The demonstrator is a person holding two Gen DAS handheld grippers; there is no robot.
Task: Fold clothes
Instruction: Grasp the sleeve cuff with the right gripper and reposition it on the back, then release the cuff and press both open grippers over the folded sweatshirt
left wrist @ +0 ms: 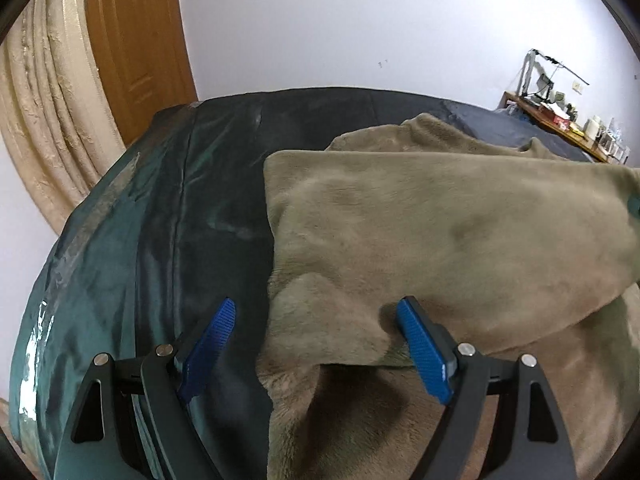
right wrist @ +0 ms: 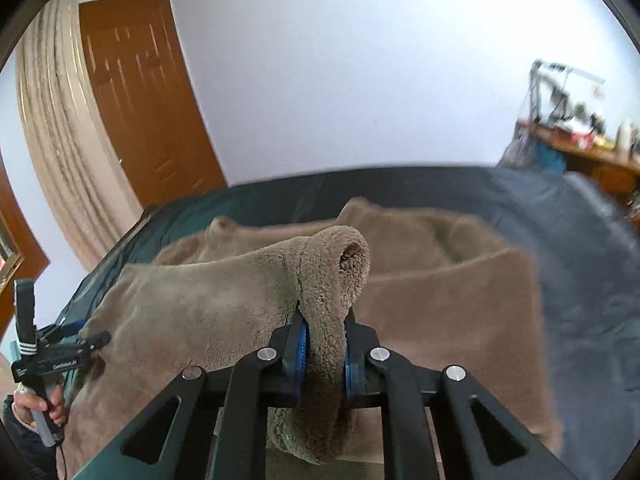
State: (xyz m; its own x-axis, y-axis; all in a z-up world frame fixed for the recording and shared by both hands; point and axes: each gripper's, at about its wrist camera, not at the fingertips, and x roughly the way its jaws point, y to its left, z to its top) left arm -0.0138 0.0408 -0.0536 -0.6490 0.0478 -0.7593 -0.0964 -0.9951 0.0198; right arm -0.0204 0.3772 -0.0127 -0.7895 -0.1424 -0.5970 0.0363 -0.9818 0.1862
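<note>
My right gripper (right wrist: 323,350) is clamped on a bunched fold of the fleece garment (right wrist: 224,304). My left gripper (left wrist: 316,344) stands wide apart, holding nothing, one pad (left wrist: 424,348) touching the fleece.

A: What sits at the centre of the frame?

B: The right gripper (right wrist: 324,354), its blue pads clamped on a thick fold of a taupe fleece garment (right wrist: 224,312). The fold loops up above the jaws and hangs below them.

A: And around it?

B: The rest of the garment spreads over a dark green bed cover (right wrist: 256,204). At lower left, a hand (right wrist: 38,406) holds the left gripper (right wrist: 60,350) beside the fleece edge. A brown door (right wrist: 144,96) stands upper left, a blurred desk (right wrist: 592,148) far right.
</note>
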